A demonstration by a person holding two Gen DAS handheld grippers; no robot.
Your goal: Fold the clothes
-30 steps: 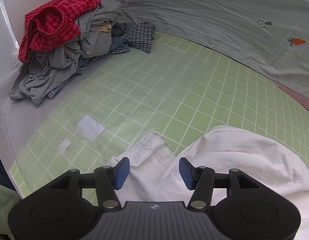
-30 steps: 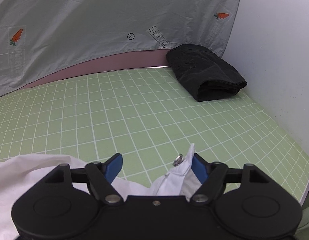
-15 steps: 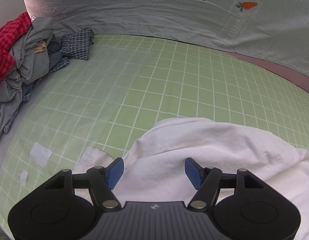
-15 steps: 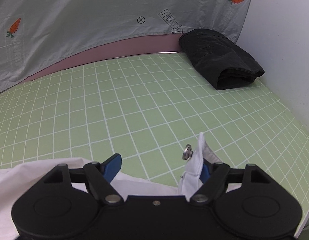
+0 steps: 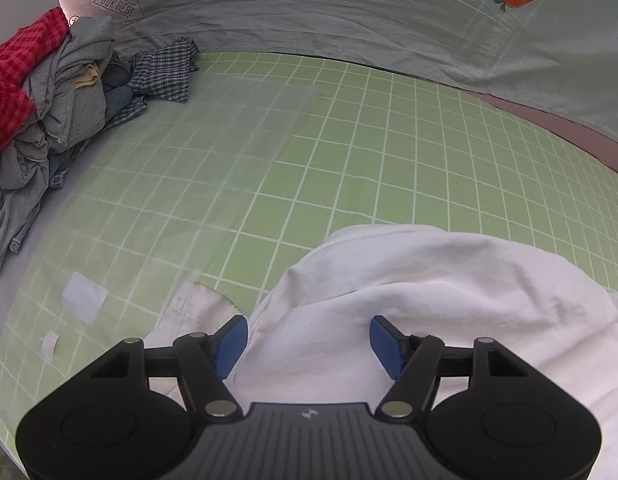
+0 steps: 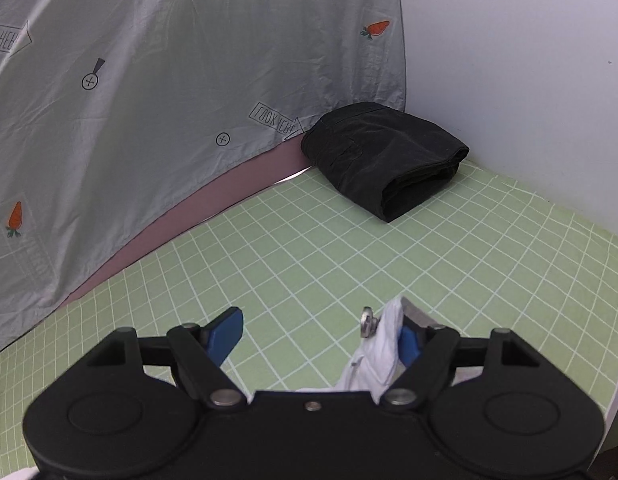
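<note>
A crumpled white garment lies on the green grid mat at the near edge. My left gripper hangs just above it, open, with white cloth below the gap and neither blue pad pressing on it. In the right wrist view my right gripper is raised above the mat, its jaws wide. A corner of the white garment with a metal button drapes against the right finger's pad; the left pad is bare.
A pile of unfolded clothes, red check and grey, sits at the far left. A folded black garment lies at the mat's far right corner by the wall. A grey carrot-print sheet hangs behind. Paper scraps lie near left.
My left gripper slid right over the white garment and its jaws widened. My right gripper rose and rolled, with the buttoned white corner staying at its right finger.
</note>
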